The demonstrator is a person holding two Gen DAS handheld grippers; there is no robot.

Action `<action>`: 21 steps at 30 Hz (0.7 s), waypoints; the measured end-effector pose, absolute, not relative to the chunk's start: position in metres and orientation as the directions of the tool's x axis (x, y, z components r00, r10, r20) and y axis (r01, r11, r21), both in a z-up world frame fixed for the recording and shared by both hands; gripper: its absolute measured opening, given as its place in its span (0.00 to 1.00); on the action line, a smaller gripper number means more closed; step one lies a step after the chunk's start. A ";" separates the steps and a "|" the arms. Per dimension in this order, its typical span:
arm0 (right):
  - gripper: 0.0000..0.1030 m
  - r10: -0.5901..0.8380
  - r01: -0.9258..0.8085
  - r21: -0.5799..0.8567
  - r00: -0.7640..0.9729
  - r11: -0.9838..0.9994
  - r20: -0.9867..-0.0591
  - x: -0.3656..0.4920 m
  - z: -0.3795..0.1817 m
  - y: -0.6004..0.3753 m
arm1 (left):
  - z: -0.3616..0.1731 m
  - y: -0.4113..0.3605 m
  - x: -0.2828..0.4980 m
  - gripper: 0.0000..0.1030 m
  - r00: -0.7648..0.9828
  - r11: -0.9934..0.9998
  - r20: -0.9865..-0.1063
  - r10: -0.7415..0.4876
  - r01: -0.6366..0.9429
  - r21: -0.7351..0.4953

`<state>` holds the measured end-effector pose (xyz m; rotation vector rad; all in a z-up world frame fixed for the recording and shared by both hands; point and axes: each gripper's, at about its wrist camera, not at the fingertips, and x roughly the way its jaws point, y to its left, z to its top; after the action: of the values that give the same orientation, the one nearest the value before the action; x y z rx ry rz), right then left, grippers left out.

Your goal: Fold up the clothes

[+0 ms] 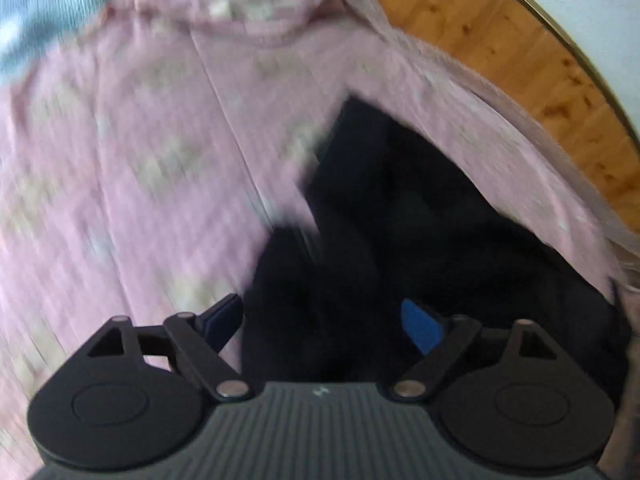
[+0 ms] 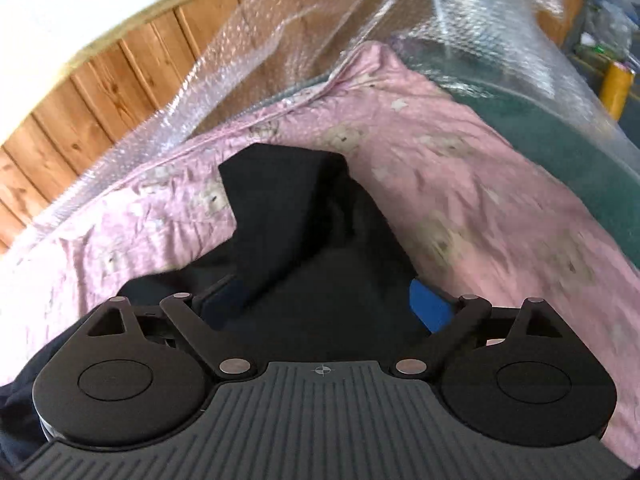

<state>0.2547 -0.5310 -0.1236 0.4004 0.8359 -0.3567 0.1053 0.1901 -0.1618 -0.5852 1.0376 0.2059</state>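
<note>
A black garment (image 1: 392, 216) lies on a pink sheet printed with pale bears (image 1: 140, 152). In the left wrist view my left gripper (image 1: 322, 320) hovers just over the garment's near part with its blue-padded fingers (image 1: 420, 326) spread wide; the pads do not press on the cloth. In the right wrist view the same black garment (image 2: 304, 232) stretches ahead with a folded flap at its far end. My right gripper (image 2: 324, 304) stands open above its near edge, nothing pinched between the fingers. The left view is blurred.
A wood-panelled wall (image 2: 100, 80) runs along the far side of the pink sheet (image 2: 460, 184). Bubble wrap (image 2: 288, 28) leans against it. A teal cushion (image 2: 552, 136) under clear plastic borders the sheet on the right. Teal fabric (image 1: 36, 20) shows at the left view's top corner.
</note>
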 end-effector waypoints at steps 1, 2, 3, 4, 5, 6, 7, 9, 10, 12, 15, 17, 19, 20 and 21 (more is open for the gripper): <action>0.90 -0.158 0.467 0.200 0.621 0.861 -0.768 0.245 -0.126 -0.531 | -0.165 0.183 0.095 0.86 0.502 0.825 -0.857 -0.120 -0.429 -0.367; 0.90 -0.171 0.489 0.202 0.615 0.848 -0.770 0.237 -0.130 -0.534 | -0.168 0.175 0.084 0.86 0.498 0.821 -0.858 -0.128 -0.432 -0.373; 0.91 -0.184 0.520 0.207 0.602 0.829 -0.777 0.230 -0.135 -0.539 | -0.169 0.170 0.070 0.86 0.504 0.809 -0.856 -0.114 -0.453 -0.374; 0.91 -0.183 0.550 0.222 0.587 0.805 -0.789 0.227 -0.142 -0.544 | -0.170 0.165 0.056 0.86 0.510 0.796 -0.855 -0.098 -0.475 -0.375; 0.91 -0.161 0.571 0.254 0.577 0.781 -0.801 0.226 -0.149 -0.551 | -0.170 0.161 0.041 0.86 0.522 0.768 -0.846 -0.113 -0.494 -0.407; 0.91 -0.131 0.586 0.293 0.573 0.756 -0.809 0.226 -0.154 -0.558 | -0.172 0.161 0.028 0.86 0.530 0.737 -0.835 -0.149 -0.503 -0.451; 0.91 -0.105 0.602 0.328 0.571 0.728 -0.814 0.226 -0.159 -0.563 | -0.174 0.161 0.016 0.86 0.539 0.704 -0.821 -0.187 -0.509 -0.495; 0.91 -0.064 0.638 0.389 0.568 0.665 -0.821 0.224 -0.166 -0.570 | -0.179 0.162 -0.005 0.86 0.557 0.638 -0.788 -0.262 -0.513 -0.574; 0.91 -0.038 0.647 0.427 0.576 0.631 -0.817 0.220 -0.168 -0.572 | -0.184 0.163 -0.012 0.88 0.563 0.604 -0.767 -0.306 -0.508 -0.614; 0.91 0.028 0.639 0.519 0.615 0.568 -0.788 0.208 -0.172 -0.572 | -0.198 0.164 -0.022 0.92 0.578 0.522 -0.721 -0.383 -0.508 -0.685; 0.91 0.117 0.598 0.612 0.659 0.517 -0.743 0.194 -0.184 -0.562 | -0.218 0.157 -0.021 0.97 0.603 0.438 -0.690 -0.400 -0.536 -0.722; 0.91 0.163 0.584 0.631 0.655 0.511 -0.738 0.199 -0.194 -0.553 | -0.217 0.153 -0.010 1.00 0.637 0.435 -0.672 -0.378 -0.518 -0.736; 0.95 0.149 0.570 0.634 0.671 0.522 -0.726 0.211 -0.200 -0.544 | -0.213 0.150 0.004 1.00 0.652 0.450 -0.673 -0.348 -0.514 -0.730; 0.92 0.125 0.555 0.636 0.693 0.536 -0.710 0.218 -0.198 -0.541 | -0.208 0.150 0.012 0.99 0.665 0.455 -0.668 -0.334 -0.507 -0.732; 0.89 0.119 0.540 0.644 0.709 0.542 -0.695 0.226 -0.198 -0.539 | -0.202 0.150 0.020 0.94 0.674 0.483 -0.666 -0.319 -0.488 -0.727</action>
<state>0.2263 -0.5386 -0.1977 0.9865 0.7678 -0.2818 0.0203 0.1503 -0.2019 -1.0987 0.8692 0.1202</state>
